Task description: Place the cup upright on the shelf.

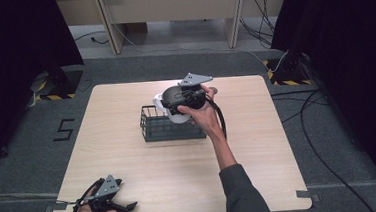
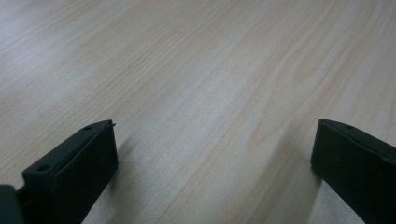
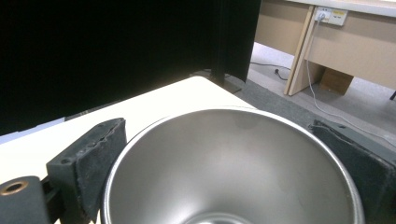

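- Right gripper, held out over the far middle of the table, has its two jaws set either side of a steel bowl; in the right gripper view both pads lie against the bowl's outer wall, so I judge it clamped on the bowl
- From above, the bowl sits at the far right corner of a black wire basket — whether it is over the basket or just behind its rim is hard to tell from this angle
- Slip risk: smooth, flaring metal held only by two flat pads could slide downward or rotate out if the hand tilts
- Snag risk: lowered off-centre, the bowl's rim could catch the basket's top wire and tip or drag it
- Left gripper rests at the near left edge, jaws wide apart over bare wood — nothing steadies the basket if it gets nudged
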A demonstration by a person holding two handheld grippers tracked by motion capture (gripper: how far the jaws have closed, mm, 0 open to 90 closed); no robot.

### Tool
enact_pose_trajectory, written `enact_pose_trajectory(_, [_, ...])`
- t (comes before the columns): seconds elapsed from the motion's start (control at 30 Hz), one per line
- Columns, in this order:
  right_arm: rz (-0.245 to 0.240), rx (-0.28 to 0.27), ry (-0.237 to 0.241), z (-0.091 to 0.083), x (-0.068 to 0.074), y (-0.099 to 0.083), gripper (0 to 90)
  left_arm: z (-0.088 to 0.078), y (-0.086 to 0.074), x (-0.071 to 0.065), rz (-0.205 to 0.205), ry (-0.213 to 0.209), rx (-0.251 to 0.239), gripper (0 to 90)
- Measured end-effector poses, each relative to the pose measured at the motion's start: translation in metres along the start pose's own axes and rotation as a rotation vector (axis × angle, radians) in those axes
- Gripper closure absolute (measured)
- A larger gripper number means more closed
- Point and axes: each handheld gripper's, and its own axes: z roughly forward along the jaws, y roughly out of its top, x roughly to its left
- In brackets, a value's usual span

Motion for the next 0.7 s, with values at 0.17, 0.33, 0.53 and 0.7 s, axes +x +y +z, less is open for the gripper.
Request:
enact_pose_trajectory(0.17, [0.004, 0.016, -0.004, 0.008, -0.004, -0.005, 6.4, 0.0, 0.0, 0.0, 0.0, -0.001, 0.0, 0.0])
enact_pose_trajectory(0.33, [0.017, 0.018, -0.01, 0.012, -0.009, -0.008, 6.4, 0.0, 0.0, 0.0, 0.0, -0.002, -0.001, 0.0])
enact_pose_trajectory(0.53, [0.024, 0.029, -0.013, 0.015, -0.011, -0.012, 6.4, 0.0, 0.0, 0.0, 0.0, -0.002, -0.001, 0.0])
enact_pose_trajectory(0.7, [0.031, 0.045, -0.02, 0.018, -0.013, -0.018, 6.3, 0.0, 0.0, 0.0, 0.001, -0.001, 0.0, 0.0])
